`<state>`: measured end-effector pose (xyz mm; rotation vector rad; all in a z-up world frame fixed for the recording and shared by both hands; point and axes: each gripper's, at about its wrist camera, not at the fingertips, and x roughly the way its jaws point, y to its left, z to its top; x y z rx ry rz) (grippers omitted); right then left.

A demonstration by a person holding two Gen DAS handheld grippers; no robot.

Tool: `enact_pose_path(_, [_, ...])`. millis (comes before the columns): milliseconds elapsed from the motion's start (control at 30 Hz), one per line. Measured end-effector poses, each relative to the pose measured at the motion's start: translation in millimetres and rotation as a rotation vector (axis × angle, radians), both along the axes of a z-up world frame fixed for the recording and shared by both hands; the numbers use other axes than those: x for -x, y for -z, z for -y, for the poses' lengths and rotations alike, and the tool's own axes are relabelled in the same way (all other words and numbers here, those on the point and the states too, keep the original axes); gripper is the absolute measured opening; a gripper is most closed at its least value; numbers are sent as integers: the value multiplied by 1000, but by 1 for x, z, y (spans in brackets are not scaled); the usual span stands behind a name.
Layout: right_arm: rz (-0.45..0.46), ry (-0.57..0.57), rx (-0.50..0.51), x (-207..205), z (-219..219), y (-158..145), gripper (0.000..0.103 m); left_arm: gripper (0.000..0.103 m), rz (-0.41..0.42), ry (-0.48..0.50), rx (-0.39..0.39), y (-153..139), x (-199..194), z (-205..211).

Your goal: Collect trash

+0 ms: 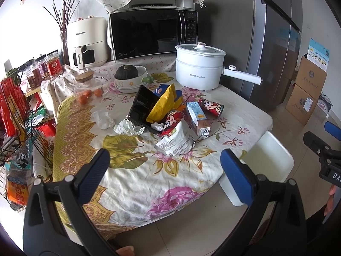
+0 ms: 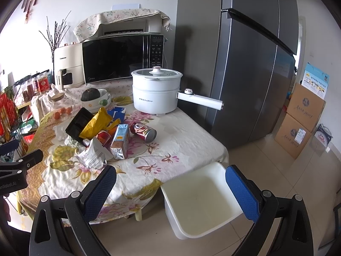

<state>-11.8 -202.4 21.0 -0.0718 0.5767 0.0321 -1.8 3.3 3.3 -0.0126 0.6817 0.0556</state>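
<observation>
- My left gripper (image 1: 165,166) hangs over the near edge of the table (image 1: 132,177), its jaws spread wide with nothing between them.
- My right gripper (image 2: 170,184) is just as wide apart and empty, held above the white bin (image 2: 191,230) that stands on the floor against the table's near right corner.
- The bin's inside looks bare from here.
- The trash sits in a loose heap near the middle of the flowered cloth: a crumpled white snack bag (image 1: 177,143) nearest me, with a small drink carton (image 1: 198,117) standing just beside it.
- One red can (image 1: 210,106) lies on its side behind the carton; a second red can (image 1: 171,121) leans against the snack bag.
- A black tray (image 1: 142,106) tilts up at the back of the heap, with a yellow wrapper (image 1: 164,102) propped against it.
- Two balls of crumpled tissue (image 1: 103,119) lie left of the tray, on the cloth.
- Behind the heap I see a white electric pot (image 1: 198,68), a bowl holding a dark squash (image 1: 126,72), and a glass jar (image 1: 89,85) with small oranges.
- A microwave (image 1: 149,32) stands along the back wall, a grey fridge (image 2: 245,64) to the right.
</observation>
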Motion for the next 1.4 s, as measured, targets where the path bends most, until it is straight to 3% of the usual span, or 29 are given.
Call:
enact_pose_path(400, [15,18,15,-1,0,-2,103,103,-5,-1,-13,2,-1,-2])
enact_pose_path(667, [-31,36,91,-22,0,-13,103,103,-104,5,39,17,-24,-23])
enact_pose_path(800, [-37,17,59,-39,0,-30,103,103,-152,5,5,20,-43,-36])
enact_pose_path(1033, [-216,-81,-4,-101,-19,-17,103,103,-280,9,68,36,-84,-72])
enact_pose_path(1133, [-278,-92,-18,-119,-25,9,103,102,-351,-90,65,58,-100,-98])
enact_pose_path(1267, [-473,-137,-80,-144,-30,50,103,95,-420,-136,174,86,-118,-129])
enact_pose_path(1400, [-475,-130,-89,-159,-37,54,103,95,-401,-145,163,99,-137,-137])
